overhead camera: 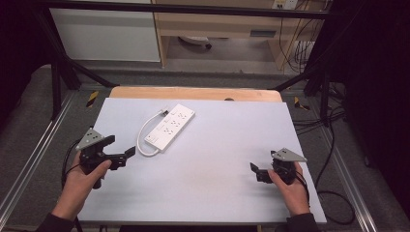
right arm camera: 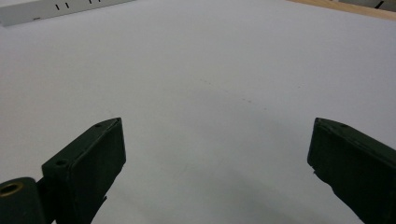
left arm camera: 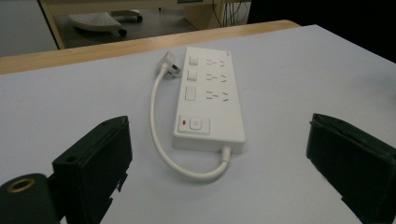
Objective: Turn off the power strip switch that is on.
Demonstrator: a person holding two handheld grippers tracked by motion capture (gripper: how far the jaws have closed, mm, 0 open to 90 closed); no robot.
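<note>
A white power strip (overhead camera: 170, 126) lies at an angle on the pale mat (overhead camera: 217, 159), left of centre and toward the back. Its short white cord (overhead camera: 141, 140) loops round the near end to a plug (overhead camera: 163, 113) beside the far end. My left gripper (overhead camera: 121, 146) is held open just left of and nearer than the strip, apart from it. In the left gripper view the strip (left arm camera: 210, 100) lies ahead between the wide-apart jaws of that gripper (left arm camera: 217, 177), red-marked switch end nearest. My right gripper (overhead camera: 263, 162) is open over bare mat at the front right.
The mat covers a wooden table whose back edge (overhead camera: 193, 93) shows as a tan strip. Metal frame rails (overhead camera: 34, 159) run along both sides. Cables (overhead camera: 333, 193) lie on the floor at the right. Part of the strip's side (right arm camera: 46, 11) crosses the right gripper view's top left.
</note>
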